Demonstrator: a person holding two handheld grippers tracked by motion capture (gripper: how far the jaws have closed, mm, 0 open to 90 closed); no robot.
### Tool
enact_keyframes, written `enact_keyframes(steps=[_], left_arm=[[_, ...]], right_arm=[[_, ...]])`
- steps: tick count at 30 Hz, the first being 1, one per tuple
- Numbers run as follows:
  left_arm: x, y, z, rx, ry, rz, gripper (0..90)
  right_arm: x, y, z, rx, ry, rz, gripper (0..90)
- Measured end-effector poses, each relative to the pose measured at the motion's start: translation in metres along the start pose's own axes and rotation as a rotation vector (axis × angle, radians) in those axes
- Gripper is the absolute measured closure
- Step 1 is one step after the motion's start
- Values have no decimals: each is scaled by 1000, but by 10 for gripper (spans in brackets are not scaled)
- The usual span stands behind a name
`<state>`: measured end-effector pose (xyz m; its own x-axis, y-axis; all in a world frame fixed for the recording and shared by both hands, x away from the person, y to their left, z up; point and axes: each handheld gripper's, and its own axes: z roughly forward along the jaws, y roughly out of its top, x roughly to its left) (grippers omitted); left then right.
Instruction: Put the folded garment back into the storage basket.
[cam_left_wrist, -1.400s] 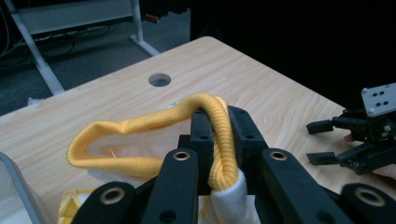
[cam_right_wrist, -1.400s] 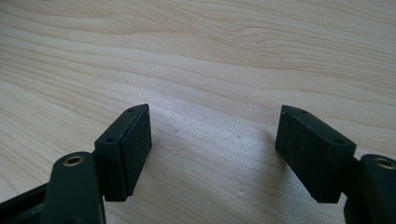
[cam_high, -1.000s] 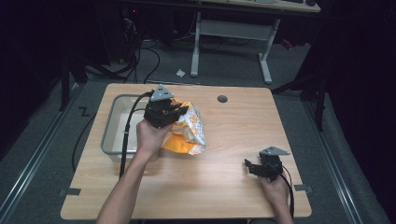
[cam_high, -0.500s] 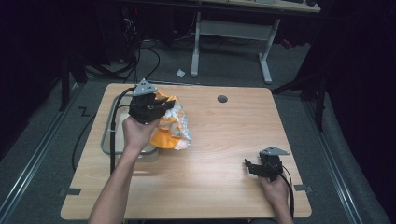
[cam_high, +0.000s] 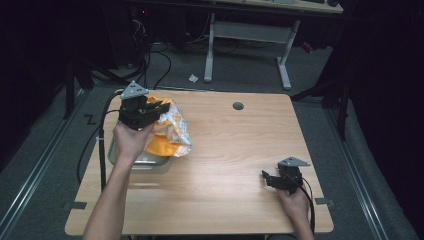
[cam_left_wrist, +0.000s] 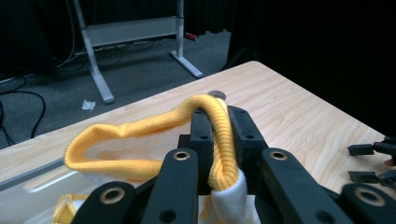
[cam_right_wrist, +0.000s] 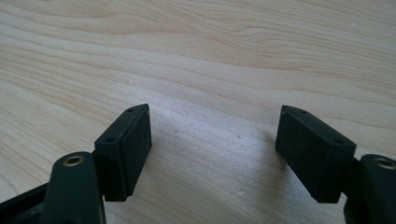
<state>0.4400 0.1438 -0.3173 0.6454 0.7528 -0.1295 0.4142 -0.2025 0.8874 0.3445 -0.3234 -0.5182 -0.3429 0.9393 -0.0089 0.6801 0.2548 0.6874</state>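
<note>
**Cloth item carried over the tray, left hand**

My left hand-held gripper (cam_high: 159, 107) is clenched on the yellow ribbed hem (cam_left_wrist: 219, 135) of a yellow-and-white cloth (cam_high: 169, 131). In the left gripper view the hem folds up between the jaws, pinched firmly, with a white part of the fabric bunched just below them. The cloth hangs from that grip over the right edge of the metal tray (cam_high: 131, 161) at the left side of the table (cam_high: 235, 165), part of it draped past the rim onto the wood.

Judgement: to do this well, keep the pinch tight on the thick hem, move the hanging bulk fully over the tray before lowering, and release only once the fabric rests inside the walls; otherwise it may snag on the rim.

My right hand-held gripper (cam_high: 268, 179) rests low at the table's right side, well apart from the cloth, jaws spread wide with bare wood between them (cam_right_wrist: 212, 140), holding nothing.
</note>
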Motion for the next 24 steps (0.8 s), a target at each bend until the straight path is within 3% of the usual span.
enact_keyframes(steps=[12, 24], left_arm=[[22, -4, -4, 31, 40, -9, 816], [47, -13, 8, 86, 65, -20, 816]], right_arm=[[0, 0, 0, 0, 0, 1, 271], [0, 0, 0, 0, 0, 0, 271]])
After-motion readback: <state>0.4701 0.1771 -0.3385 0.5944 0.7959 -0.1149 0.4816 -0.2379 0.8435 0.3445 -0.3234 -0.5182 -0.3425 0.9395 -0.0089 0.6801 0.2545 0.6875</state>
